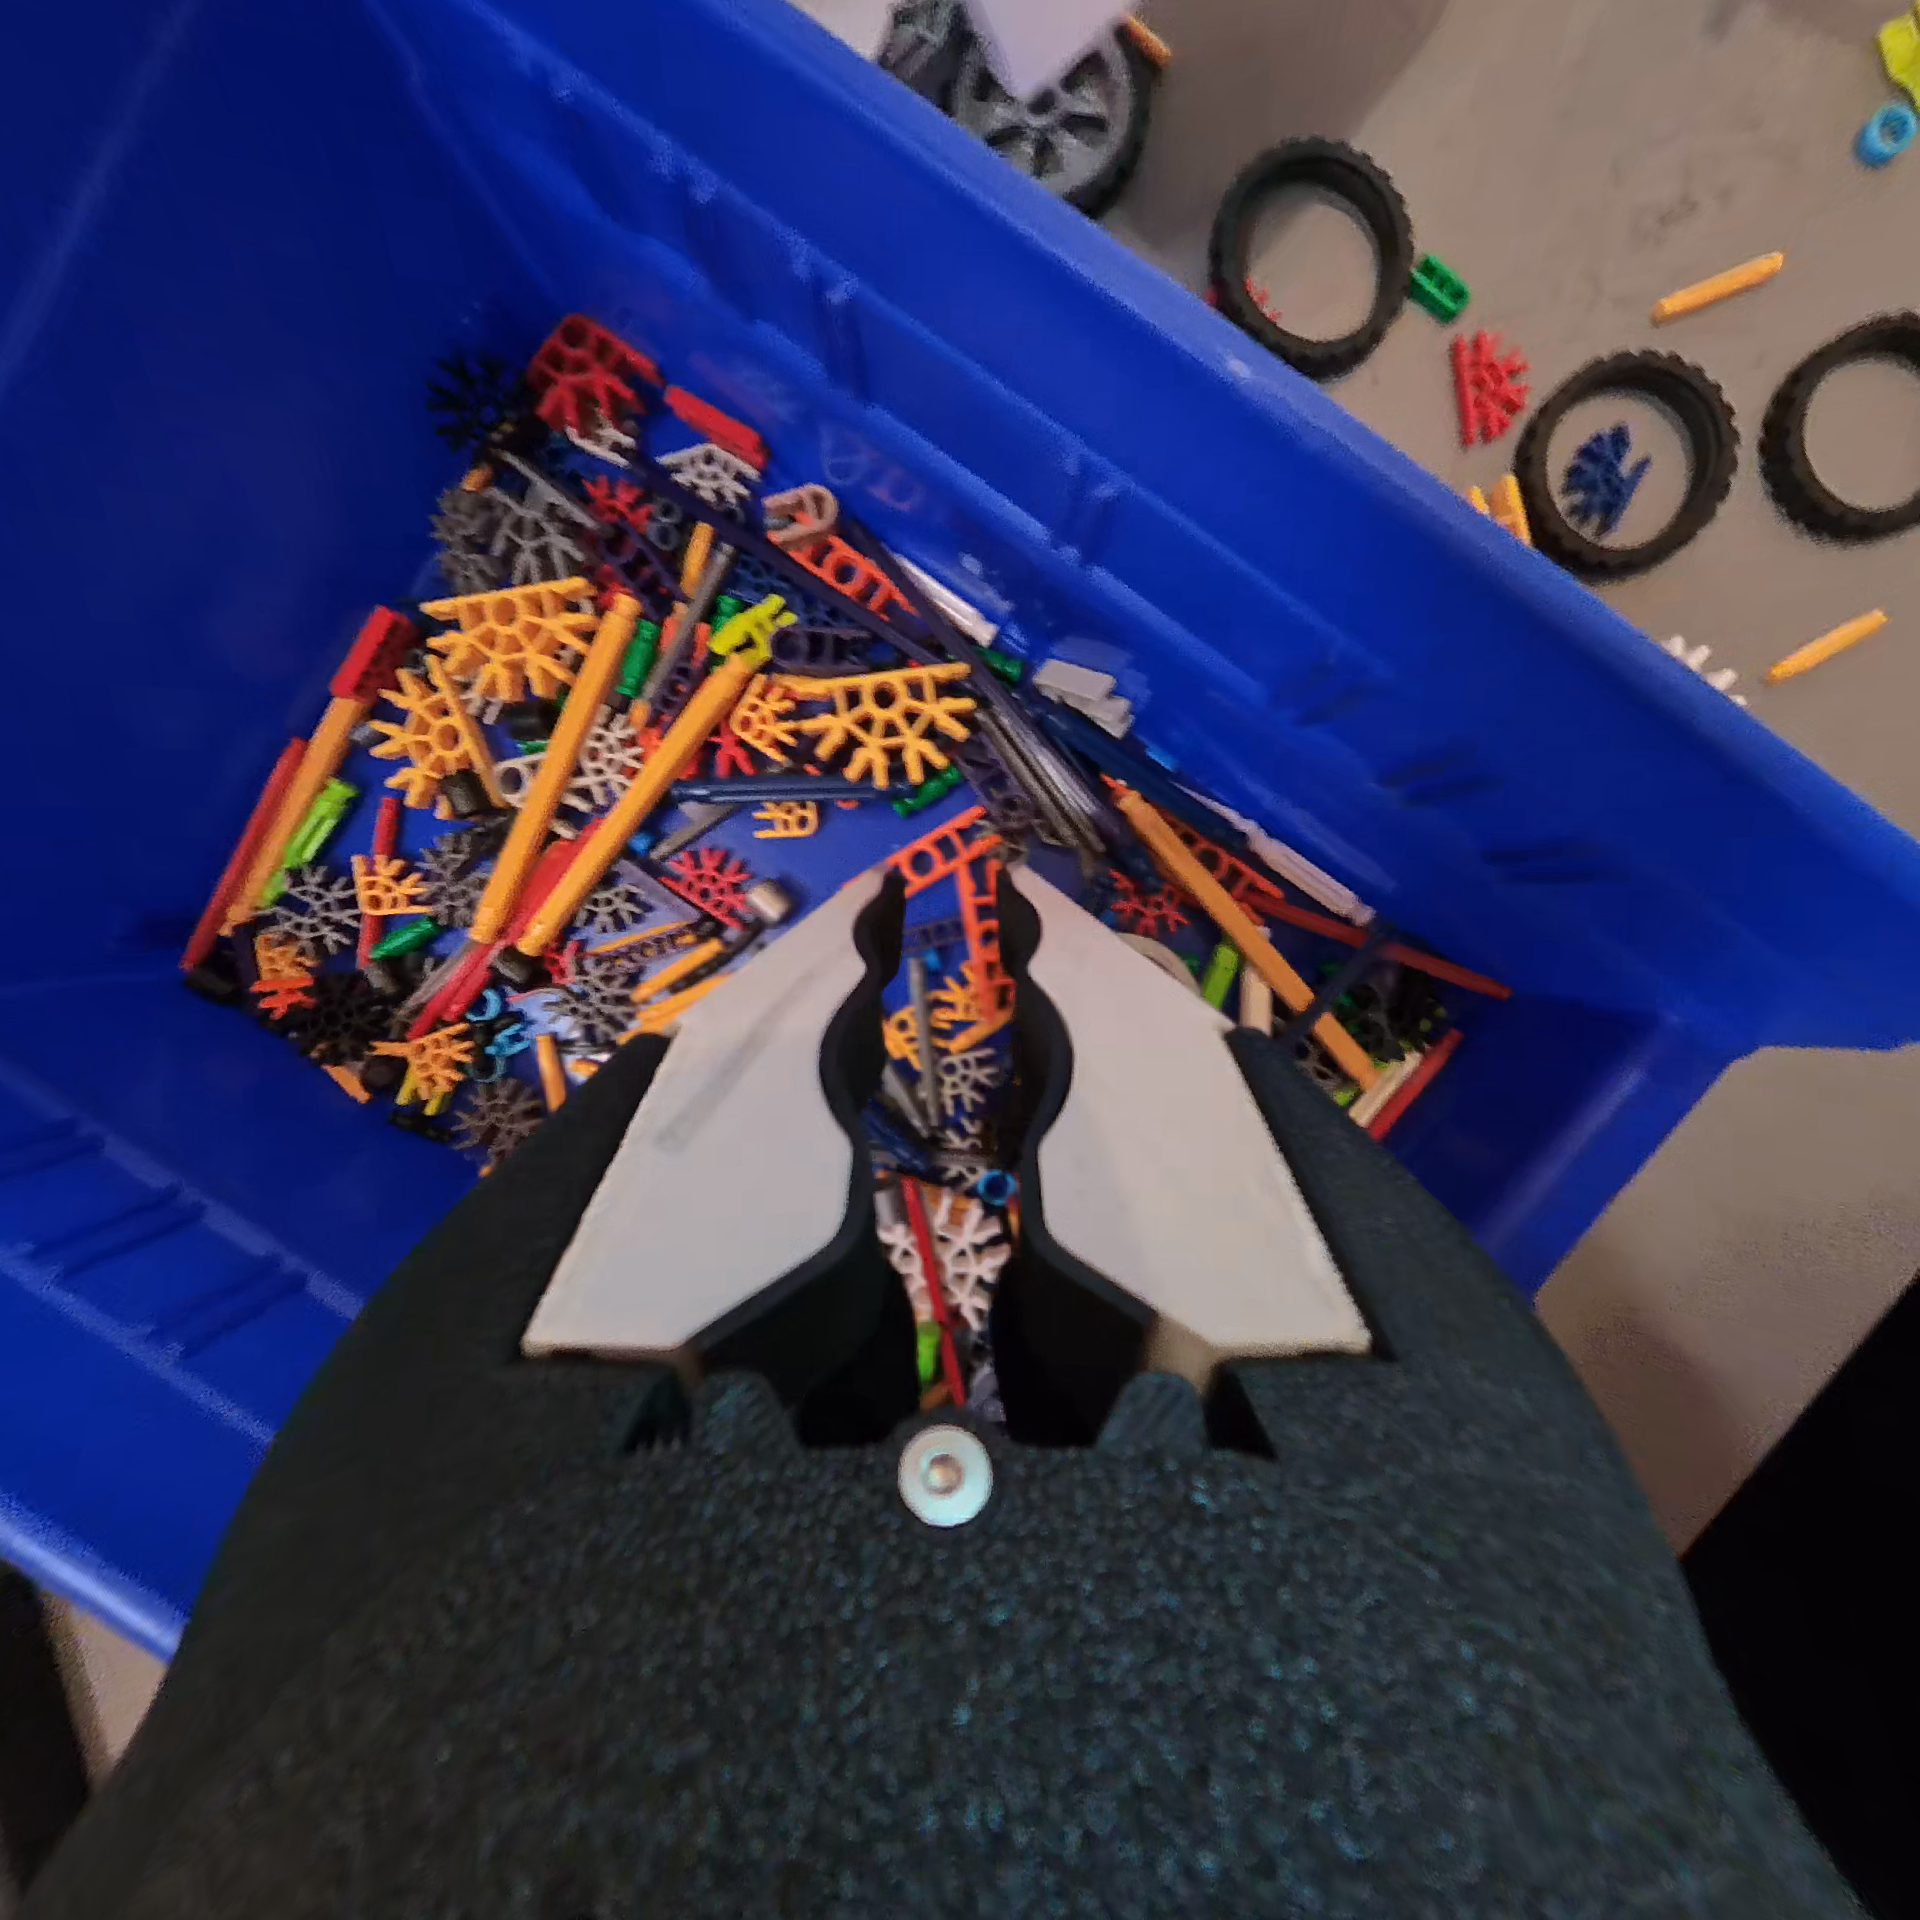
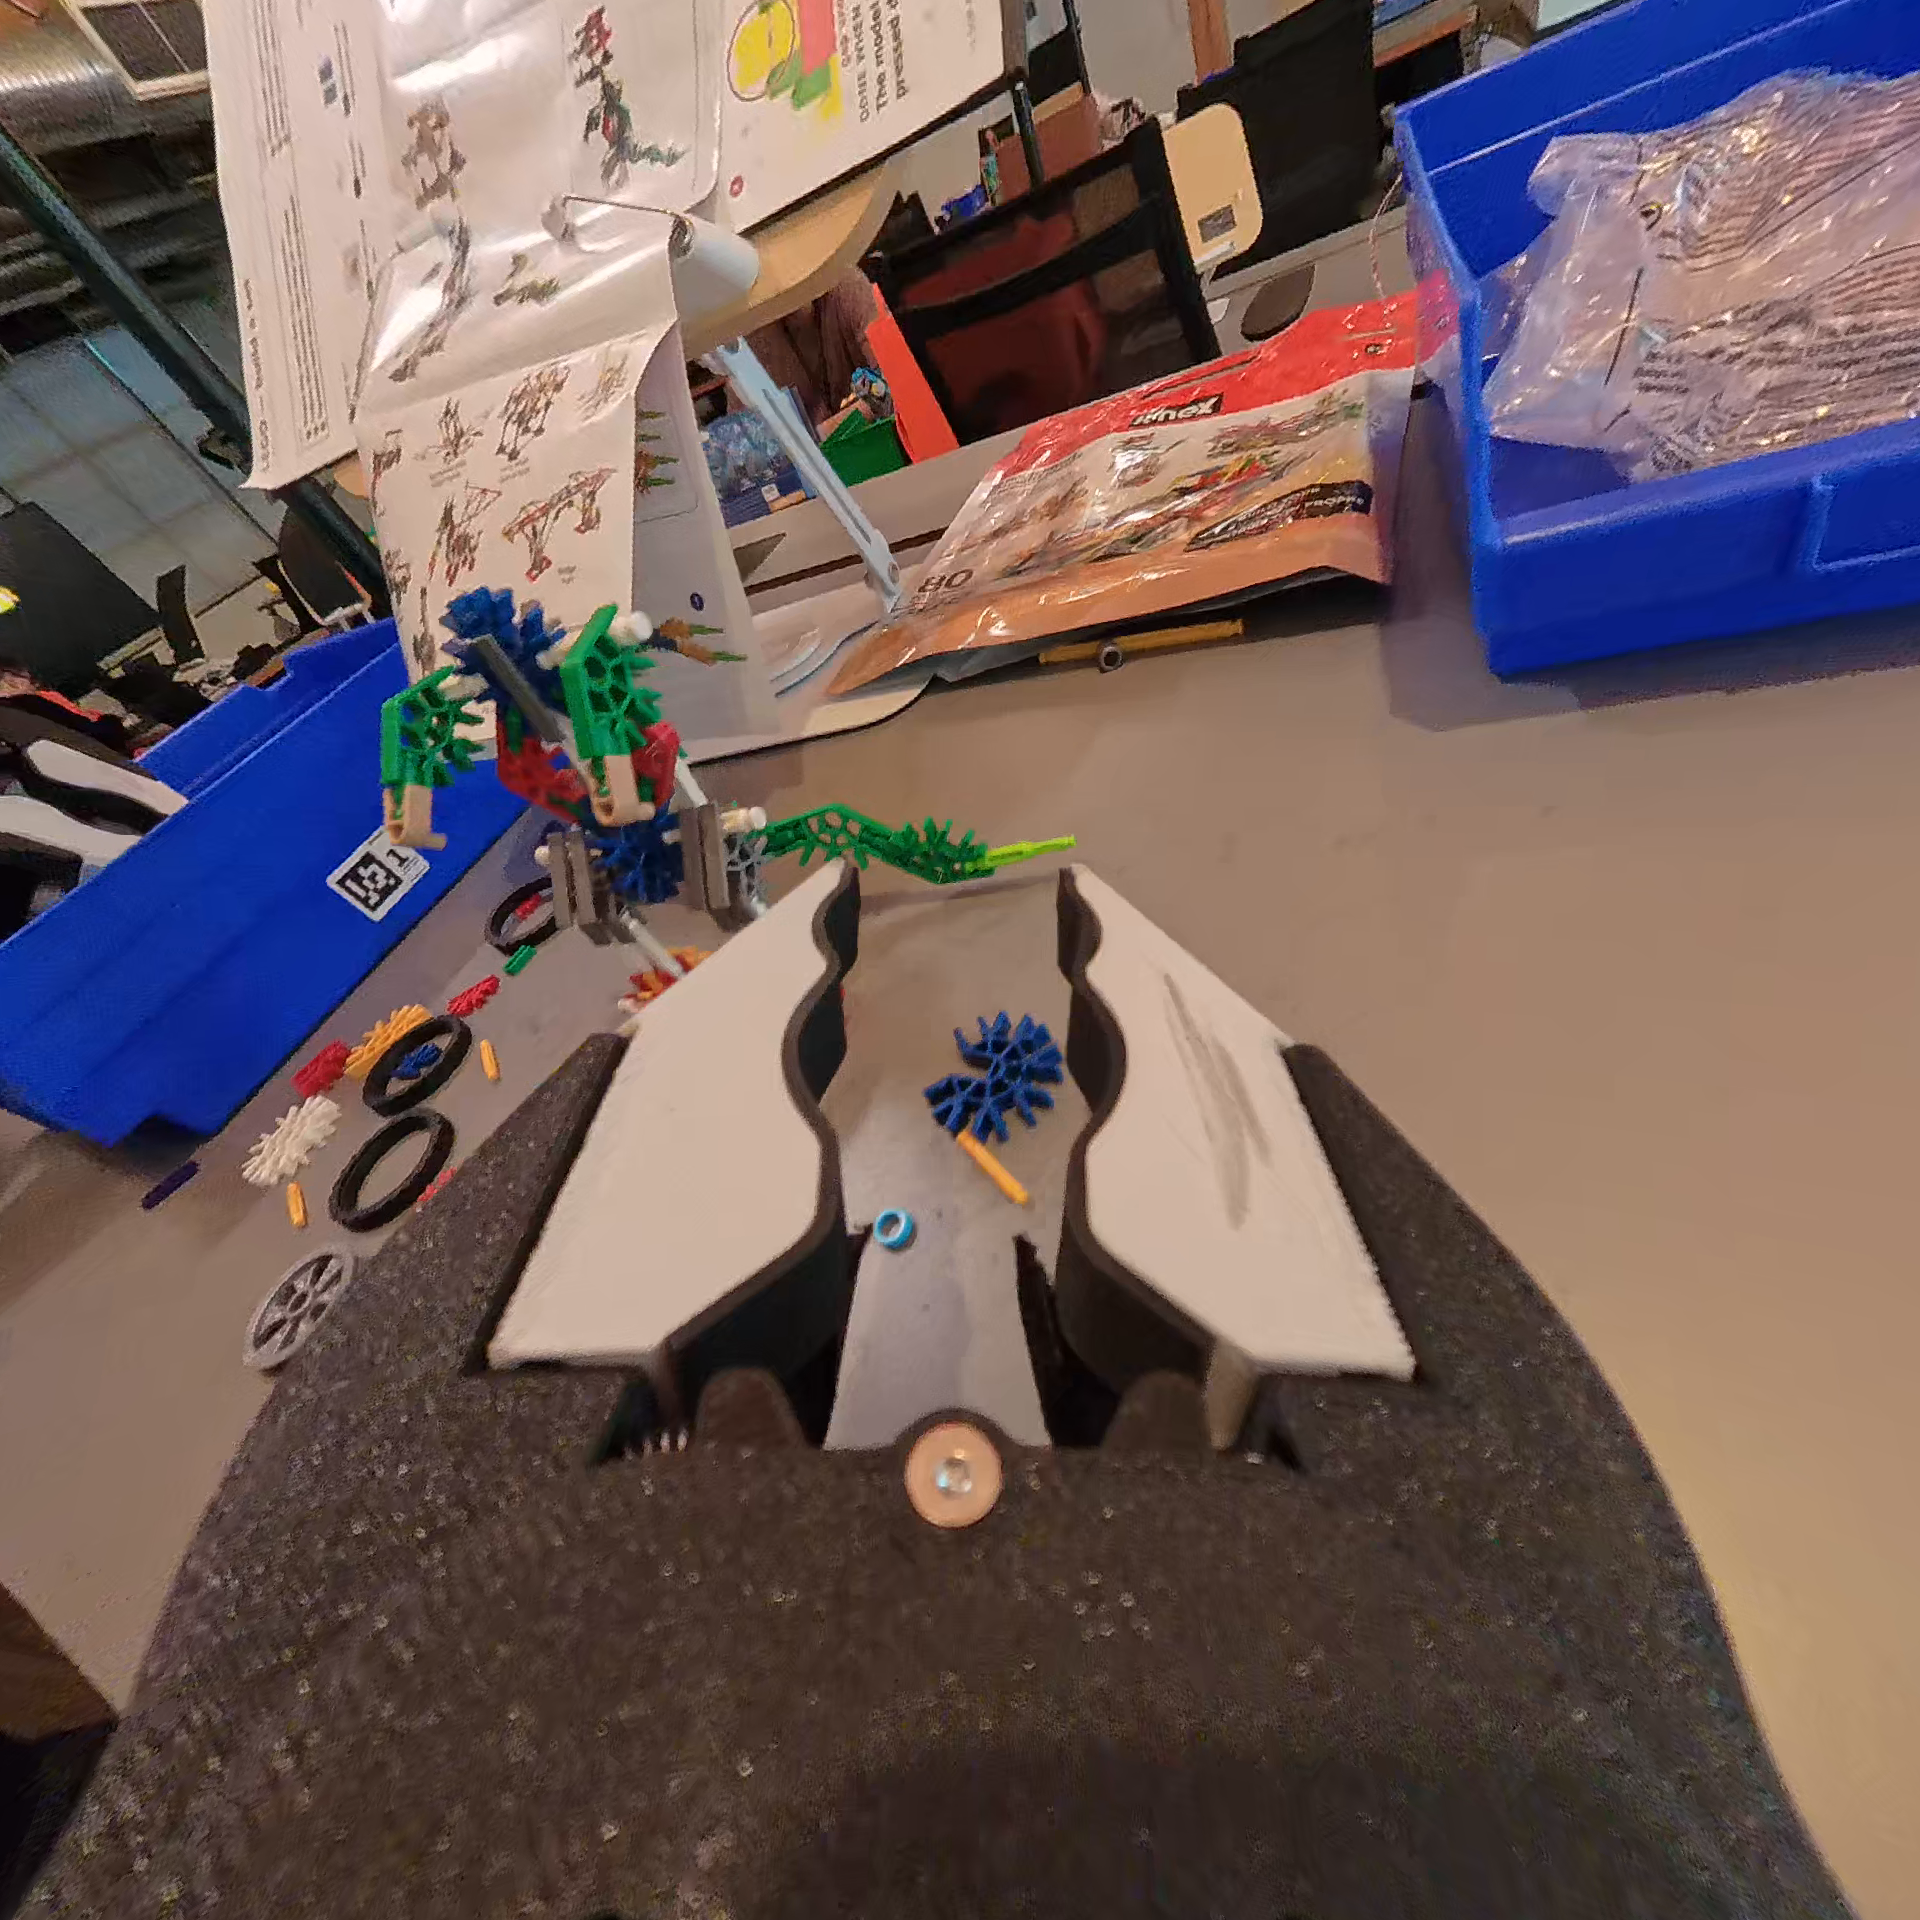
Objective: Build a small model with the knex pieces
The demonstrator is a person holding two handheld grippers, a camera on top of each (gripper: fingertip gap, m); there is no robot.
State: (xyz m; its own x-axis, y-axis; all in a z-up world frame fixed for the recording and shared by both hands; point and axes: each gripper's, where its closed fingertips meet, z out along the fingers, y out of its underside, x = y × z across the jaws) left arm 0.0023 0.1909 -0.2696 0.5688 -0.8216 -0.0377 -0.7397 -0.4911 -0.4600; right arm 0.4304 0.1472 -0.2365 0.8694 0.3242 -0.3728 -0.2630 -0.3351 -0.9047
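Note:
My left gripper (image 1: 948,883) hangs open with a narrow gap over a blue bin (image 1: 1039,416), holding nothing. The bin holds a pile of toy rods and snowflake-shaped connectors (image 1: 623,748). An orange-red connector (image 1: 961,862) lies in the pile just beyond its tips. My right gripper (image 2: 958,883) is open and empty, low over the grey table. Two joined blue connectors (image 2: 997,1075), a short yellow rod (image 2: 992,1169) and a light blue ring (image 2: 891,1228) lie on the table between its fingers. A green, blue and red built model (image 2: 613,769) stands just beyond its left fingertip.
Black tyres (image 1: 1311,255) (image 1: 1626,462), a grey wheel (image 1: 1049,104) and loose pieces lie beside the bin. In the right wrist view a blue bin (image 2: 208,914) stands left and another holding a plastic bag (image 2: 1662,561) far right. A toy package (image 2: 1143,520), an instruction sheet (image 2: 499,416) and tyres (image 2: 393,1169) are around. About 45 cm separates my left fingertips from my right.

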